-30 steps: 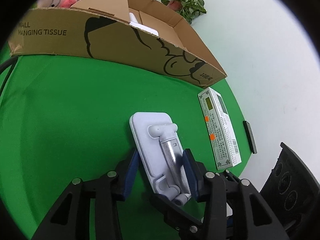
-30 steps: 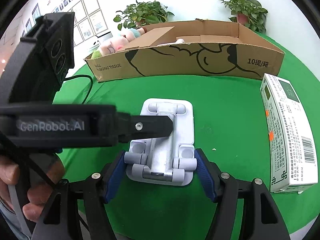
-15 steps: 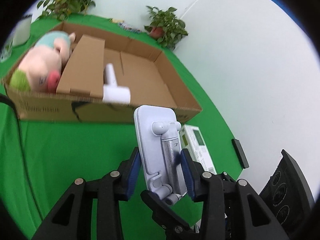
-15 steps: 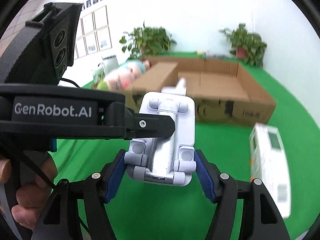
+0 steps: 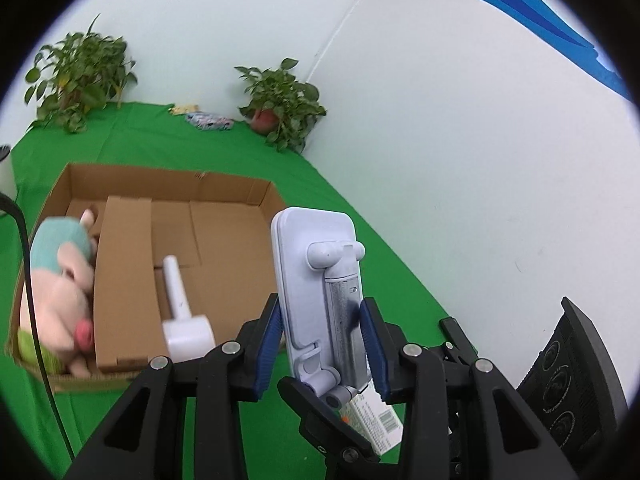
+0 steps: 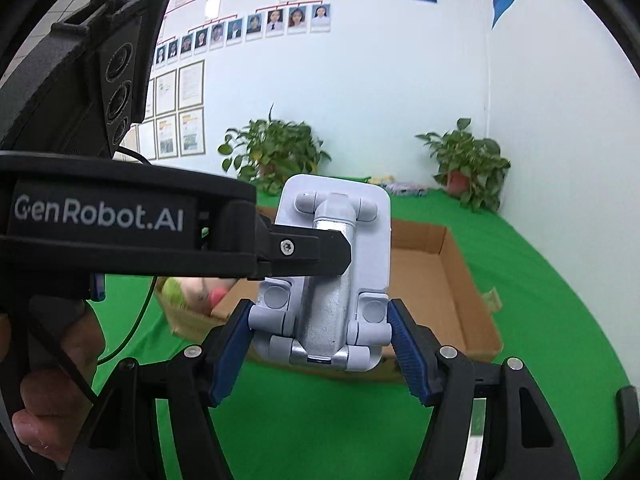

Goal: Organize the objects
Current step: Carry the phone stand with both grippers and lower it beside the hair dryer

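Both grippers grip one folded pale blue-grey phone stand [image 5: 320, 280] with a silver metal arm, held up in the air. My left gripper [image 5: 322, 344] is shut on its long sides. My right gripper [image 6: 320, 340] is shut on its lower end, and the stand shows there too [image 6: 340, 248]. Beyond and below lies the open cardboard box [image 5: 224, 192], also in the right wrist view [image 6: 440, 280]. The box holds a pink and teal plush pig [image 5: 64, 280] and a white handled tool [image 5: 180, 312].
A white printed carton [image 5: 376, 420] lies on the green cloth [image 5: 360, 216] under the stand. Two potted plants [image 5: 280, 104] stand at the back by the white wall. A black cable [image 5: 28, 280] runs along the left. A small black item [image 5: 452, 328] lies near the right table edge.
Both grippers have lifted the phone stand from the green cloth and carried it up toward the box, so the box interior now shows from above.
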